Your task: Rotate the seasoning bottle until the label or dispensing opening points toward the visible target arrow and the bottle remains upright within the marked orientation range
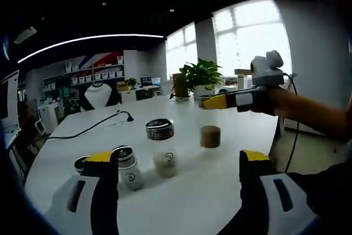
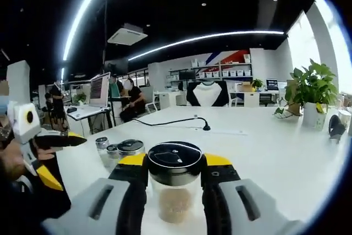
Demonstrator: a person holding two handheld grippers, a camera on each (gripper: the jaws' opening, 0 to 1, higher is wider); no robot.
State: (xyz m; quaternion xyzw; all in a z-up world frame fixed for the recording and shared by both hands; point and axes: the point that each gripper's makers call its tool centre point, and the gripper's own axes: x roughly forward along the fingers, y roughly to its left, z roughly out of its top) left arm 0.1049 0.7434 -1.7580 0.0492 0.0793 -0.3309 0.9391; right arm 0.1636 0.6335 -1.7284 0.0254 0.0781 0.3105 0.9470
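Now the right hand-held gripper (image 2: 175,191) hugs the seasoning bottle (image 2: 175,185) just under its black lid, upright on the tabletop (image 2: 275,152); clear, rigid, probably slick, so grip firmly. Left hand-held gripper (image 1: 179,171) gapes wide.

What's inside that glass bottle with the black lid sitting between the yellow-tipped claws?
The seasoning bottle holds a pale brown granular seasoning in its lower part. Its black lid hides any dispensing opening, and the right gripper covers both sides of it.
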